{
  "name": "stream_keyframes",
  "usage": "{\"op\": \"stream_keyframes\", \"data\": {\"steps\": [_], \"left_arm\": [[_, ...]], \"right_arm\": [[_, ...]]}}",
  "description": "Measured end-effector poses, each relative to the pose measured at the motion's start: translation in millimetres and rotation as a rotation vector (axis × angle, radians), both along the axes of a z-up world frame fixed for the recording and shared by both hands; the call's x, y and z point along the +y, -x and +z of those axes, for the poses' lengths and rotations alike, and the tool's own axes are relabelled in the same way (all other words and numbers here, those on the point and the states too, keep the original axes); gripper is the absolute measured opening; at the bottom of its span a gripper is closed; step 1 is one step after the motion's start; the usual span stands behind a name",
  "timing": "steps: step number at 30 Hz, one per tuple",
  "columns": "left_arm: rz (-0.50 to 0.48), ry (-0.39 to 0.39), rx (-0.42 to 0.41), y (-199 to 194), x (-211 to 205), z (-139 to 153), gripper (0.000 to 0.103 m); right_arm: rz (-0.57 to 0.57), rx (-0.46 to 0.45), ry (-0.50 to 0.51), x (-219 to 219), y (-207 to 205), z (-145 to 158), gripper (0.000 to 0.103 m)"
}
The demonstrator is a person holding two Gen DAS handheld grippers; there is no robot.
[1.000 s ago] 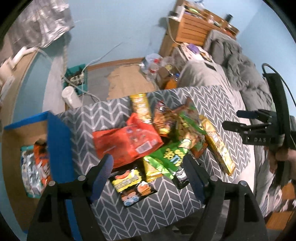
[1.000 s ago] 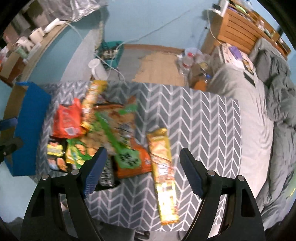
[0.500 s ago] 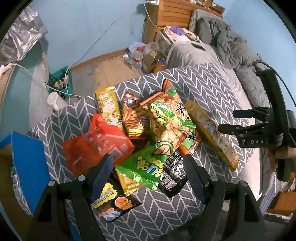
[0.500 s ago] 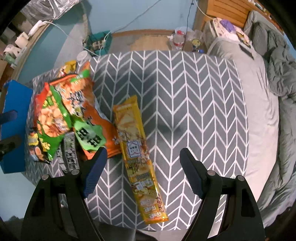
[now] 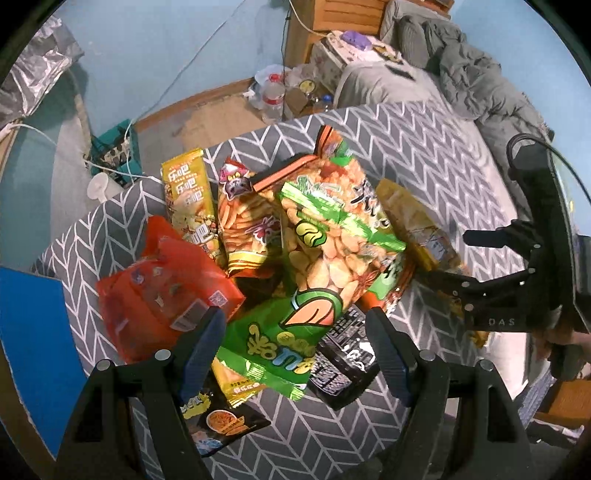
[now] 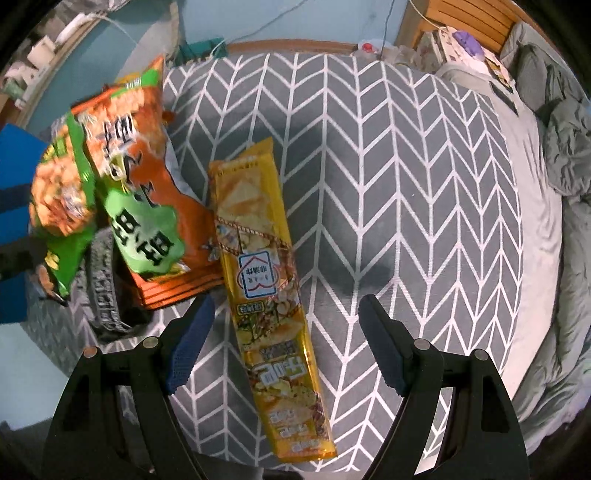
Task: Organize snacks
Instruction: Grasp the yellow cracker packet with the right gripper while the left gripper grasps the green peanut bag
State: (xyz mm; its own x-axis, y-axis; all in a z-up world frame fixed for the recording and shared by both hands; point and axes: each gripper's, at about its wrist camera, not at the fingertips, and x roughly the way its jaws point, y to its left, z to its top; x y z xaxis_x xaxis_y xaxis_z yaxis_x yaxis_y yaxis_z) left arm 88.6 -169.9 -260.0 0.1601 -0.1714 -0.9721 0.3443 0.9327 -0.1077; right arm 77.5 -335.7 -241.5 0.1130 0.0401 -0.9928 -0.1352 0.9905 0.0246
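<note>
A pile of snack bags lies on the grey chevron table [image 5: 417, 147]. In the left wrist view I see a red bag [image 5: 162, 291], a yellow pack [image 5: 188, 199], an orange-green bag [image 5: 332, 236], a green bag [image 5: 280, 339] and a black pack [image 5: 343, 365]. My left gripper [image 5: 295, 354] is open and empty, above the green bag. In the right wrist view a long yellow pack [image 6: 266, 295] lies lengthwise between the open fingers of my right gripper [image 6: 284, 343], which hovers above it. The right gripper also shows in the left wrist view [image 5: 476, 269].
A blue box [image 5: 33, 347] stands at the table's left end. A bed with grey bedding [image 6: 546, 147] runs along the right side. Bottles and clutter [image 5: 273, 96] sit on the floor behind the table, by a wooden shelf [image 5: 343, 14].
Both grippers have moved in closer over the table. The right gripper has come down over the long yellow pack. The left view has swung from the blue box toward the pile.
</note>
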Motion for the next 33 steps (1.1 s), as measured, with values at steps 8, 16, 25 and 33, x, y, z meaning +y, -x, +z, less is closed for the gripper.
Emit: {"op": "stream_keyframes", "data": {"steps": [8,16,25,33], "left_arm": [[-0.058,-0.044,-0.028,1,-12,-17,0.079],[-0.093,-0.062,-0.066,6,-14,-16,0.044],[-0.043,0.011,-0.063,14,4,2,0.029],[0.002,0.059,-0.086,27,22,26,0.029]], "right_arm": [[0.014,0.026,0.031,2,-3,-19,0.075],[0.010,-0.012,0.050,2,2,-17,0.031],[-0.049,-0.040,0.032,-14,18,0,0.030],[-0.054,-0.084,0.040,-1,23,28,0.030]]}}
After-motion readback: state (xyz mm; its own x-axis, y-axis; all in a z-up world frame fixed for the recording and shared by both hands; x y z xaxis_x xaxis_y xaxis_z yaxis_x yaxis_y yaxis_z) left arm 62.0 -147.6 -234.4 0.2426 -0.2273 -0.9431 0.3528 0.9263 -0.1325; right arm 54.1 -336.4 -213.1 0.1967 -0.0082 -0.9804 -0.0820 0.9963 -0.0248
